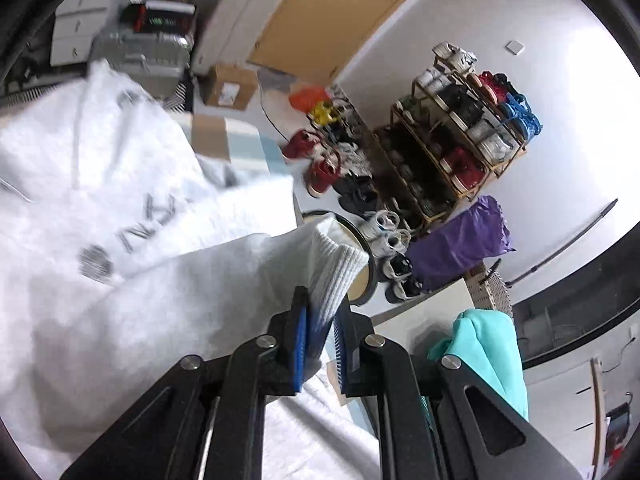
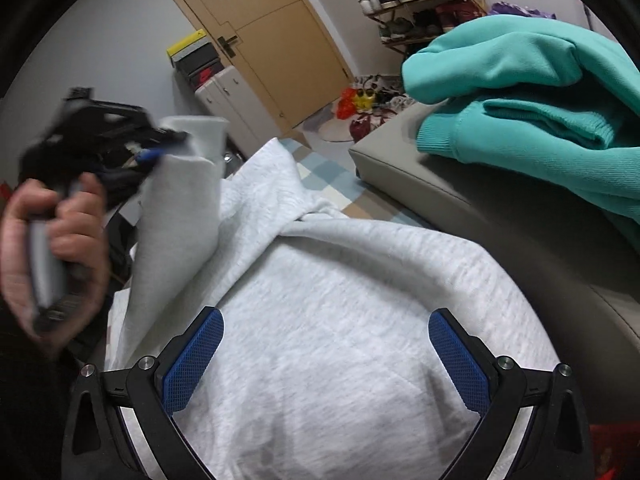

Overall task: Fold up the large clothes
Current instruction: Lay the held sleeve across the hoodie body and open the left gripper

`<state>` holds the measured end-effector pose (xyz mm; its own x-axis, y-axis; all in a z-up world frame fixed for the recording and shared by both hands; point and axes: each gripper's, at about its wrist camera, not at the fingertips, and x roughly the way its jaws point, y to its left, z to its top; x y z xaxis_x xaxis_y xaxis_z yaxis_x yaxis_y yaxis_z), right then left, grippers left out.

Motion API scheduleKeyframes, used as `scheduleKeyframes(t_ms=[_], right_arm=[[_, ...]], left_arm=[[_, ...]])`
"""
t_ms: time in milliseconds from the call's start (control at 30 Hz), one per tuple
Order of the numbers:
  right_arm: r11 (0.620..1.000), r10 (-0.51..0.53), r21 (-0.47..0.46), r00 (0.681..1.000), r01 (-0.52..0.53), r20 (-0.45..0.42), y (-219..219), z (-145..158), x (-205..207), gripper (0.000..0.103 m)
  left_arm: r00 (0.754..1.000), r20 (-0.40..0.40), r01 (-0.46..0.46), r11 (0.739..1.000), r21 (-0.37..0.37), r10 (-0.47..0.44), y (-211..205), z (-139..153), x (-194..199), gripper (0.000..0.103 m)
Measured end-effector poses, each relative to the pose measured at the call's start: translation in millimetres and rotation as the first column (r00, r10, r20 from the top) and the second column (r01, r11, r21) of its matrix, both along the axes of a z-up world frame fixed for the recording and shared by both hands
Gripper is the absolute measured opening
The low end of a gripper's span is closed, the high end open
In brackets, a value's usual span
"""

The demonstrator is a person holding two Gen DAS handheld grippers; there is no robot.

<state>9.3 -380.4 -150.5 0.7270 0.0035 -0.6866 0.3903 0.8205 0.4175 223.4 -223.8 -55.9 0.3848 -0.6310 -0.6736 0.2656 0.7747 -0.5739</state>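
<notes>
A large light grey sweatshirt (image 1: 120, 208) with dark lettering lies spread out, filling the left of the left wrist view. My left gripper (image 1: 320, 320) is shut on its ribbed sleeve cuff (image 1: 340, 272), which sticks up between the blue pads. In the right wrist view the same sweatshirt (image 2: 340, 300) lies bunched under my right gripper (image 2: 326, 354), which stands open just above the cloth. The left gripper (image 2: 160, 152) shows blurred at upper left there, held by a hand (image 2: 48, 248), lifting the sleeve (image 2: 180, 208).
A folded teal sweatshirt (image 2: 532, 92) rests on a grey cushioned seat (image 2: 420, 168) to the right. A shoe rack (image 1: 452, 136), loose shoes, a purple bag (image 1: 460, 240), boxes and a wooden door (image 2: 272, 40) stand beyond on the floor.
</notes>
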Motion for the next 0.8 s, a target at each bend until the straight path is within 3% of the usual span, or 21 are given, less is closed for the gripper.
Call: scheduleKeyframes(t_ms=[100, 167, 233, 300, 367, 433, 533, 667, 733, 800], right_arm=[[1.0, -0.001, 0.005, 1.0, 0.001, 0.0, 1, 1, 2, 0.103], [1.0, 0.003, 0.025, 1.0, -0.003, -0.008, 0, -1, 3, 0.103], [0.998, 0.002, 0.057, 1.0, -0.002, -0.016, -1, -5, 5, 0.103], [0.997, 0.002, 0.079, 1.0, -0.002, -0.012, -1, -5, 4, 0.103], [0.997, 0.012, 0.079, 1.0, -0.011, -0.006, 3, -4, 4, 0.103], [0.997, 0.023, 0.08, 1.0, -0.023, -0.003, 7, -3, 5, 0.103], [0.996, 0.039, 0.081, 0.999, -0.038, 0.0, 13, -3, 6, 0.103], [0.997, 0.051, 0.058, 0.999, -0.051, -0.004, 19, -2, 9, 0.103], [0.997, 0.059, 0.048, 0.998, -0.058, -0.008, 23, -2, 11, 0.103], [0.997, 0.074, 0.037, 0.997, -0.073, -0.012, 27, -3, 14, 0.103]], left_arm=[[0.993, -0.094, 0.059, 0.997, -0.054, -0.064, 7, 5, 12, 0.023], [0.99, -0.095, 0.095, 0.993, -0.076, -0.102, 14, 17, 11, 0.058], [0.986, -0.06, 0.151, 0.985, -0.082, -0.156, 27, 29, 4, 0.077], [0.977, -0.035, 0.207, 0.977, -0.043, -0.208, 44, 40, -3, 0.078], [0.981, 0.023, 0.192, 0.979, 0.061, -0.194, 73, 46, -14, 0.078], [0.989, 0.057, 0.121, 0.978, 0.171, -0.133, 107, 38, -16, 0.079], [1.0, 0.025, -0.022, 0.95, 0.31, 0.015, 170, 10, -13, 0.078], [0.991, -0.068, -0.082, 0.92, 0.384, 0.117, 238, -35, -20, 0.078], [0.991, -0.07, -0.078, 0.903, 0.422, 0.118, 249, -50, -31, 0.078], [0.997, -0.015, -0.064, 0.893, 0.445, 0.079, 248, -56, -43, 0.078]])
